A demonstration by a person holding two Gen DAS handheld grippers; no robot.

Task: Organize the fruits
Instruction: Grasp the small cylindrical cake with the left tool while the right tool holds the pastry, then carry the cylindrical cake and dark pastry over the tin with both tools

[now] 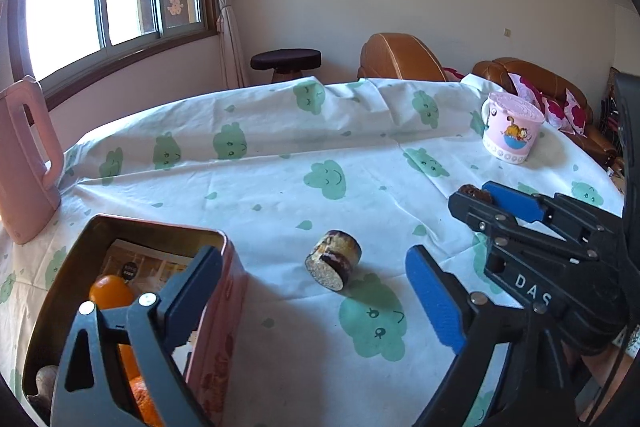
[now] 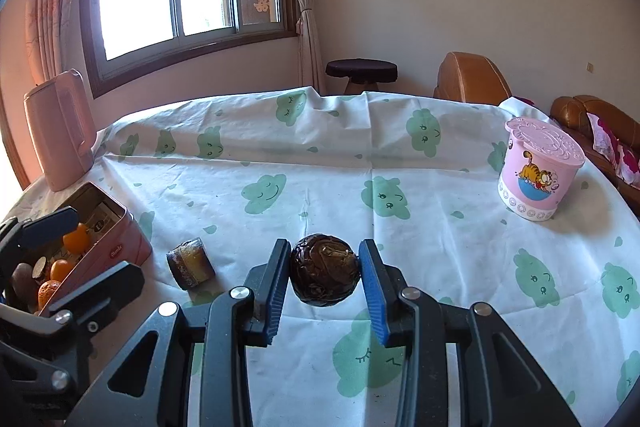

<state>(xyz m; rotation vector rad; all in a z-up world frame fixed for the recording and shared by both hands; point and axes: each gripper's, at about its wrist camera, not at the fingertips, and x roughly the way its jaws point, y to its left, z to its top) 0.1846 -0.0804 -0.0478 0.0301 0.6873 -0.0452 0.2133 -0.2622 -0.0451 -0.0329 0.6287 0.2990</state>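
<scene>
we see the right gripper clamped on a dark round fruit; the striped cylinder lies at 9 o'clock of it.

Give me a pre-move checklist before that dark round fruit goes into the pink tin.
1. Grip: right tongs shut on the dark round fruit, a pad on each side, lifted off the cloth. Ok.
2. Pink tin open, no lid on it. Ok.
3. Room in the tin: oranges and other pieces already fill the near end; free space cannot tell.
4. Path to the tin: cut log piece lies on the cloth between the fruit and the tin. Not ok for a low path; go over it.
5. Left tongs open, holding nothing, one finger over the tin's rim. Not ok; move them away first.
</scene>
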